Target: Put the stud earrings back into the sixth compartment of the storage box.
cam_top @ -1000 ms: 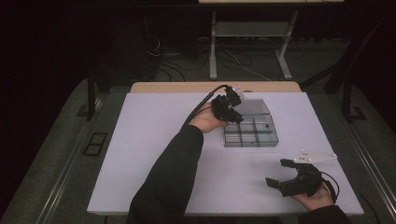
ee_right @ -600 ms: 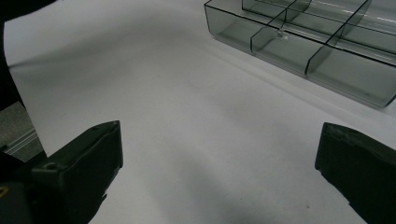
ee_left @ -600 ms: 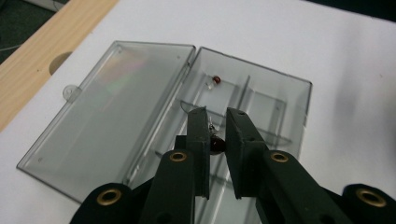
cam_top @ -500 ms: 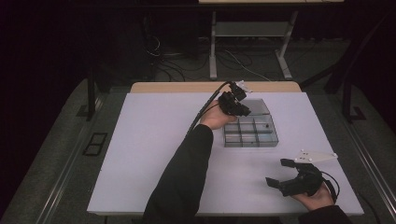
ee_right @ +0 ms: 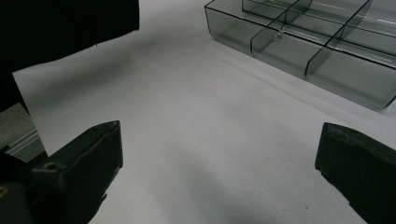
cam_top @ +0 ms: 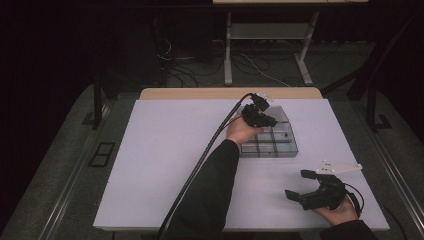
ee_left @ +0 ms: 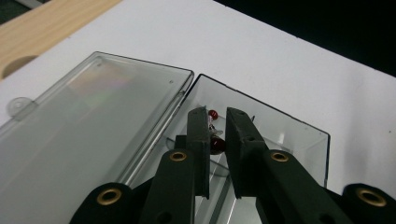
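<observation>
High view shows our left gripper (cam_top: 265,118) further out over the clear smoky plastic compartment box (cam_top: 285,148) than it was a second ago, when it hung nearer that box's near-left edge; it now sits above the far compartments. Seen along its jaws in the left gripper view, the left gripper (ee_left: 216,128) has them drawn close, with only a narrow gap. Small dark-red round beads with a thin wire (ee_left: 215,142) lie in that gap and just beyond the tips, inside a box compartment. We cannot tell whether the jaws are pinching the beads or only framing them. To the left of the jaws the clear hinged lid (ee_left: 88,119) lies open, flat on the white table (ee_left: 289,60). We judge a pick or a drop is underway here. Our right gripper (cam_top: 305,186) rests wide apart and empty.
</observation>
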Action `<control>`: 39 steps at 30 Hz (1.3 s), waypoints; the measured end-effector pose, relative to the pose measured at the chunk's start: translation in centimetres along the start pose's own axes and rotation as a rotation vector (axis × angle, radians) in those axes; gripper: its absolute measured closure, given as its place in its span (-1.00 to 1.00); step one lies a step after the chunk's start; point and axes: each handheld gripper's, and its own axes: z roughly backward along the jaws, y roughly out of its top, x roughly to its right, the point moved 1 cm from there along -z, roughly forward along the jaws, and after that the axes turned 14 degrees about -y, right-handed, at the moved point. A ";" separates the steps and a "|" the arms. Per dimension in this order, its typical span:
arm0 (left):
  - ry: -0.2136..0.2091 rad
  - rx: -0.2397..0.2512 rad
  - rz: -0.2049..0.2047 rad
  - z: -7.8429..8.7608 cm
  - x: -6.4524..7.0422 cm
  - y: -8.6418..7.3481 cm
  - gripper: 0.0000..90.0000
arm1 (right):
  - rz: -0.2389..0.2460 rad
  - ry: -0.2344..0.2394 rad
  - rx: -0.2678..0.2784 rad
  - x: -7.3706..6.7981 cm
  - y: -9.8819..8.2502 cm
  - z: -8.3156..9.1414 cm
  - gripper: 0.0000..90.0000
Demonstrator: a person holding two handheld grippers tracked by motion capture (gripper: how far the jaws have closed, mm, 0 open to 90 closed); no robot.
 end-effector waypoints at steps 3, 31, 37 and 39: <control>-0.015 0.006 0.019 -0.6 -0.2 0.0 0.75 | 0.000 0.001 -0.001 0.0 0.0 0.0 -0.98; -0.018 0.028 -0.008 5.4 3.2 0.2 -0.69 | -0.002 -0.014 0.000 0.2 -0.1 0.2 -0.98; 0.002 0.027 -0.013 7.8 4.1 -1.1 -0.93 | -0.001 -0.010 0.001 0.2 -0.1 0.1 -0.98; 0.011 0.025 -0.023 8.6 4.2 -1.7 -1.00 | -0.001 -0.011 0.001 0.2 -0.1 0.1 -0.98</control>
